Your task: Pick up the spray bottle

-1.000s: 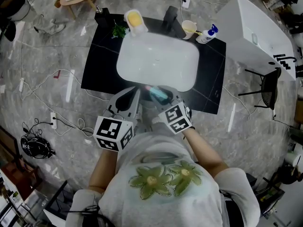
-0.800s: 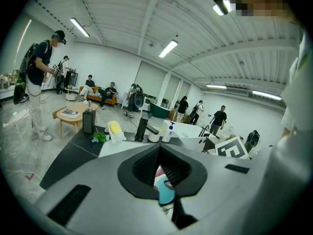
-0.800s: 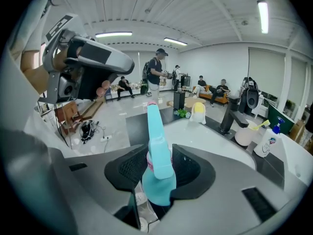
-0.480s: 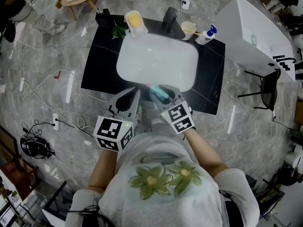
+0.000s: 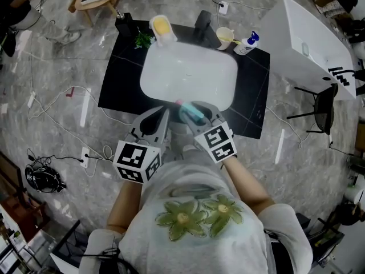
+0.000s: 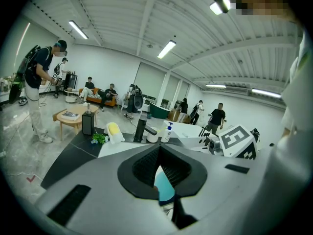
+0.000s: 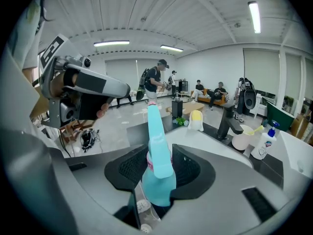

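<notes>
A teal spray bottle (image 5: 191, 114) with a pink collar hangs over the front rim of the white sink (image 5: 149, 79). My right gripper (image 5: 198, 117) is shut on it. In the right gripper view the bottle (image 7: 157, 173) stands upright between the black pads, nozzle pointing up. My left gripper (image 5: 163, 116) is just left of the bottle, jaws drawn together with nothing held. In the left gripper view only a sliver of the teal bottle (image 6: 164, 189) shows through the narrow gap of the left gripper (image 6: 159, 166).
The sink sits in a black counter (image 5: 116, 87). At its back stand a black faucet (image 5: 204, 20), a cup (image 5: 226, 36), a small blue-capped bottle (image 5: 249, 41), a yellow sponge holder (image 5: 162, 24) and a dark dispenser (image 5: 122, 20). A white table (image 5: 308, 36) stands at the right.
The right gripper with the bottle has drifted slightly right and towards me. The left gripper has barely moved. The head view has shifted a little.
</notes>
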Tool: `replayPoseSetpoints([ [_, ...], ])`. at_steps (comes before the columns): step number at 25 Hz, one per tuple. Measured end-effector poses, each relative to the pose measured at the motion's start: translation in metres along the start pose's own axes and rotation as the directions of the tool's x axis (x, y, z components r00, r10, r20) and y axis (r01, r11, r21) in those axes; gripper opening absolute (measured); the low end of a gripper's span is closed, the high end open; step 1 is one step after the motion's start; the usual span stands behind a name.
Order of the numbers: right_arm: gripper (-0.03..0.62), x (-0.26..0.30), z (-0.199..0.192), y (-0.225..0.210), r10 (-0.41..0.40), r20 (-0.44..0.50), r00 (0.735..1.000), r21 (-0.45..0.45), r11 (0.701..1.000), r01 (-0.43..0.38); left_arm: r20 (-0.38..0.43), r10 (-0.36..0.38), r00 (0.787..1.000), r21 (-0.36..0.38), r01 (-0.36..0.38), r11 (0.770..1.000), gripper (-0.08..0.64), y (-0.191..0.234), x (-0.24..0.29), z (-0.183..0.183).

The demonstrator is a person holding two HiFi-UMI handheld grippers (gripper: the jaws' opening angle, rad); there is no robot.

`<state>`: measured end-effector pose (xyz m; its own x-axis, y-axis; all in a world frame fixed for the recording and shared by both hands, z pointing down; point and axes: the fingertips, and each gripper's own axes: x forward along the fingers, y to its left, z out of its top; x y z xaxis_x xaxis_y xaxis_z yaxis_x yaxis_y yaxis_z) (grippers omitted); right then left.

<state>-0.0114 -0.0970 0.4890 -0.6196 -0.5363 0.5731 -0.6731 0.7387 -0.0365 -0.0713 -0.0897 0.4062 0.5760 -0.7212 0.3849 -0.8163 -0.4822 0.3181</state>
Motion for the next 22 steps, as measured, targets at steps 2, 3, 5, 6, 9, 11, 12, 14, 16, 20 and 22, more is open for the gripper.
replayPoseSetpoints([
  [2,0.152,-0.003,0.004,0.0,0.001,0.004,1.0,0.006,1.0,-0.001,0.002,-0.001,1.0,0.002,0.001,1.0,0.009,-0.002,0.0,0.001],
  [3,0.152,-0.005,0.006,0.0,0.002,0.008,1.0,0.011,1.0,-0.002,0.002,-0.001,1.0,0.002,0.001,1.0,0.009,-0.002,0.0,0.001],
  [5,0.152,-0.007,0.01,0.0,0.003,0.014,1.0,0.016,1.0,-0.003,0.001,0.0,1.0,0.004,0.0,1.0,0.009,-0.003,0.0,0.001],
  [6,0.152,-0.008,0.012,-0.001,0.002,0.016,1.0,0.018,1.0,-0.003,0.001,0.001,1.0,0.004,-0.001,1.0,0.009,-0.003,0.0,0.001],
  [9,0.152,-0.01,0.016,-0.003,0.003,0.021,1.0,0.025,1.0,-0.003,0.003,0.003,1.0,0.008,-0.003,1.0,0.009,-0.003,0.001,0.002],
  [11,0.152,-0.012,0.019,-0.004,0.006,0.026,1.0,0.029,1.0,-0.007,0.006,0.005,1.0,0.011,-0.005,1.0,0.009,-0.004,0.001,0.003],
  [12,0.152,-0.014,0.021,-0.004,0.007,0.03,1.0,0.029,1.0,-0.008,0.008,0.005,1.0,0.013,-0.006,1.0,0.009,-0.004,0.001,0.004],
  [14,0.152,-0.017,0.027,-0.004,0.009,0.04,0.999,0.028,1.0,-0.01,0.011,0.007,1.0,0.017,-0.007,1.0,0.009,-0.005,0.001,0.007],
  [16,0.152,-0.021,0.033,-0.004,0.009,0.048,0.999,0.028,1.0,-0.01,0.014,0.009,1.0,0.02,-0.009,1.0,0.009,-0.006,0.0,0.009],
  [20,0.152,-0.028,0.044,-0.006,0.006,0.064,0.998,0.022,1.0,-0.008,0.018,0.013,1.0,0.023,-0.014,1.0,0.009,-0.006,0.0,0.01],
  [22,0.152,-0.031,0.051,-0.005,0.01,0.075,0.997,0.018,1.0,-0.012,0.018,0.015,1.0,0.024,-0.015,1.0,0.009,-0.007,0.0,0.01],
])
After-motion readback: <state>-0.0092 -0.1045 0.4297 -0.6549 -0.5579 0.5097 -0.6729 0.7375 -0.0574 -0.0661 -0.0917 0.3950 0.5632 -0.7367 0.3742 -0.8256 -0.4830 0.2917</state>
